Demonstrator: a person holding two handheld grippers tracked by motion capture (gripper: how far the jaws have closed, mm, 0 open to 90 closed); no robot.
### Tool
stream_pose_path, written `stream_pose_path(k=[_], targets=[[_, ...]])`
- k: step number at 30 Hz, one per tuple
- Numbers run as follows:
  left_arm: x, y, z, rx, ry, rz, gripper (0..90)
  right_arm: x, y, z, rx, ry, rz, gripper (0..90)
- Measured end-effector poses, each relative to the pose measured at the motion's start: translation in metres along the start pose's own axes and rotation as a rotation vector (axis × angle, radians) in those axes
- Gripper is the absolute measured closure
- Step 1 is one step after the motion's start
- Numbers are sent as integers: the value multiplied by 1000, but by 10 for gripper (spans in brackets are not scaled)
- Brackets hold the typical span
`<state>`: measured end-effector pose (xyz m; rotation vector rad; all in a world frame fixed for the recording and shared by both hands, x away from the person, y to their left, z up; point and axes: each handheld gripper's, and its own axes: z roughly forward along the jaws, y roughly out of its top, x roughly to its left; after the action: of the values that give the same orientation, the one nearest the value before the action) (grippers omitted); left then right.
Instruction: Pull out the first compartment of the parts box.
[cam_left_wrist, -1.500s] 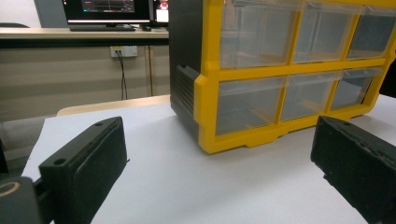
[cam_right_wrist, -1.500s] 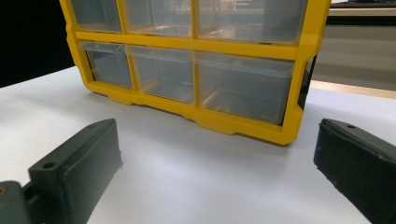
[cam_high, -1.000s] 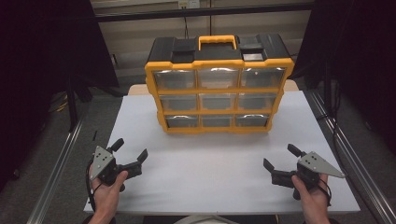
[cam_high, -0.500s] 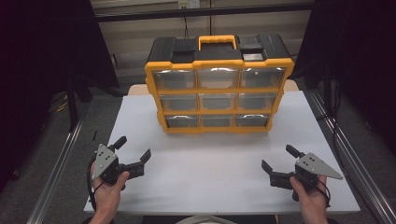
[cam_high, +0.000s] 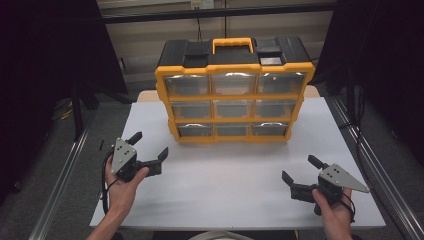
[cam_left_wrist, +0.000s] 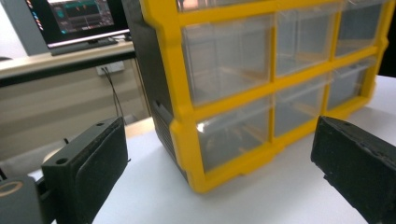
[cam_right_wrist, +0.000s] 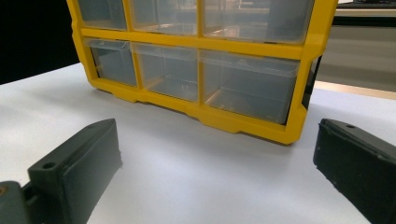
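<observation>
Ahead of both sets of fingers, the yellow drawer cabinet (cam_high: 234, 90) stands upright at the far middle of the white desk (cam_high: 225, 185), all nine clear drawers seated flush in its frame. Compared with a second ago, the left gripper (cam_high: 150, 150) has crept slightly forward and inward toward the cabinet's lower left corner; the right gripper (cam_high: 299, 175) has shifted only marginally and remains well short of the lower right corner. Fingers of both grippers stand wide apart, holding nothing; bare desk lies between each pair. In the left gripper view the cabinet's bottom-left drawer (cam_left_wrist: 233, 135) sits between and beyond the fingers, near. In the right gripper view the bottom-right drawer (cam_right_wrist: 247, 86) lies beyond the fingers, further off. Judgement: the approach is just starting, no contact made, and a bottom-row drawer looks the likely first target, the left side leading
</observation>
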<state>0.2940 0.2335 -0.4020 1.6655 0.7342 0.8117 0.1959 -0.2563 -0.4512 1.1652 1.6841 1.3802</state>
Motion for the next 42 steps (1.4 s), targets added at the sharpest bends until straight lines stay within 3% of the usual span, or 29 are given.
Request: stream_pose_path(k=[3,4,5,8,10,16,17,20,21,25,26,28,29,30,32,34,36,37,38,41,42], targets=[[-1,10,8,-27,2,6,38,0,0,1,-1,-7,3,4],[-3,13,11,-38,-1,-9,38,0,0,1,-1,-7,6,5],[-4,16,12,-36,-5,6,37,0,0,0,1,-2,2,4],[-10,26,17,-61,-26,26,35,0,0,-1,-2,-7,4,4],[-12,32,18,-84,-48,11,34,0,0,-2,-1,-4,5,4],[-15,48,13,-120,-34,53,36,0,0,0,1,4,4,3],[-14,52,11,-121,-32,79,35,0,-1,0,2,3,4,3],[-14,61,12,-112,-26,103,35,0,-1,1,7,3,9,3],[-14,66,14,-73,-32,126,35,0,-1,1,12,8,13,3],[-14,70,20,-67,-35,127,40,0,-1,0,4,3,11,2],[-15,72,24,-63,-27,158,41,0,-1,-1,3,6,13,2],[-15,73,25,-66,-25,177,40,0,-1,0,5,6,9,2],[-16,75,28,-74,-34,228,37,0,-1,0,7,9,11,2],[-16,75,28,-74,-34,228,36,0,-1,0,9,10,11,2],[-21,81,30,-72,-25,310,36,0,-1,0,7,9,8,3],[-22,83,30,-81,-30,326,36,0,-1,0,5,5,8,3],[-25,87,30,-92,-11,389,35,0,-1,0,6,5,6,3],[-27,91,31,-108,-2,448,31,0,-1,-1,5,2,7,2],[-27,91,31,-108,-2,448,32,0,-1,-1,3,3,7,2],[-28,96,34,-113,36,532,34,0,-1,-1,2,10,9,2],[-28,96,34,-113,36,532,34,1,-1,-1,1,14,14,2]])
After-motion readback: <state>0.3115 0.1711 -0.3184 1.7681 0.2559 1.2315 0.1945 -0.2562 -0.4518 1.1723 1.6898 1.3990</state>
